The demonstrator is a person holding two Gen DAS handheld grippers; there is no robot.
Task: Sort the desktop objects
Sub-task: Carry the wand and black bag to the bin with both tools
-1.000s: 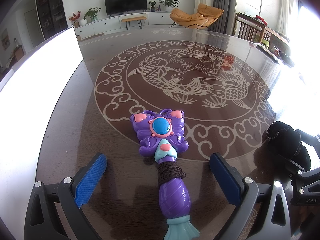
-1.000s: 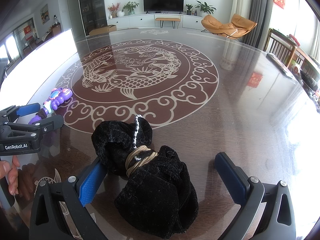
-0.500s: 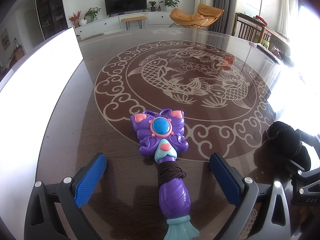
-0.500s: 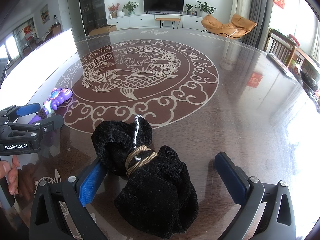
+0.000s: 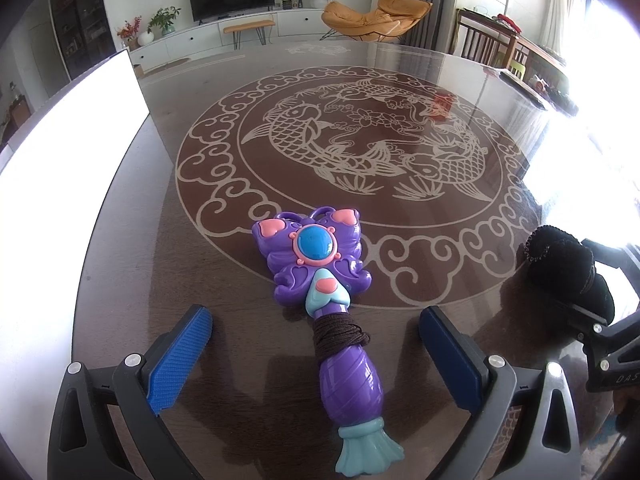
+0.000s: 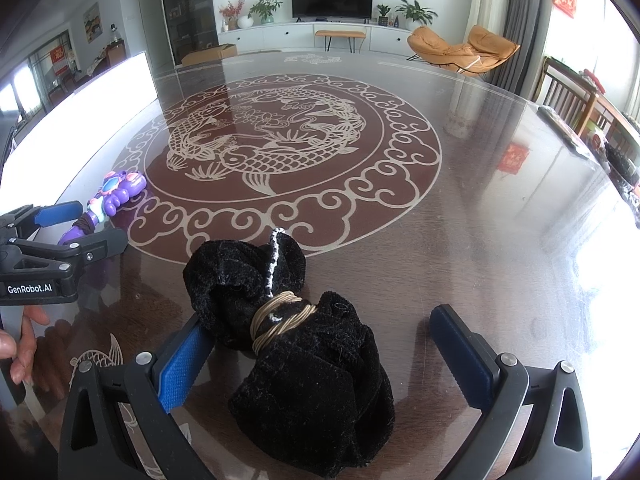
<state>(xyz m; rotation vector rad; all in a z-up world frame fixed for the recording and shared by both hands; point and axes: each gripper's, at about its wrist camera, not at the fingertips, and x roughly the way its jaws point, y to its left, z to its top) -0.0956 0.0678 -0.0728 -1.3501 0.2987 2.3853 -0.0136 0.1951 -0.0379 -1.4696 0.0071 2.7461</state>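
Both task things lie on the dark counter (image 5: 132, 240), near its front edge, and neither is lifted. The purple toy wand (image 5: 320, 300) lies flat between the blue pads of the left tongs (image 5: 316, 344), which stand wide apart without touching it; a brown cord is wound round its neck. The black velvet pouch (image 6: 296, 344), tied with a beige string, sits between the pads of the right tongs (image 6: 320, 352), also wide apart; the left pad (image 6: 182, 368) seems to be just at the cloth, but I cannot tell if it presses it. No tray, box or marked place for sorting is visible, so how far the sorting has come cannot be judged: the two things may wait to be picked up, or may be already put down here. The front edge of the counter is hidden behind the tongs, the window side is lost in glare, and of the person only some fingers (image 6: 24, 344) show.
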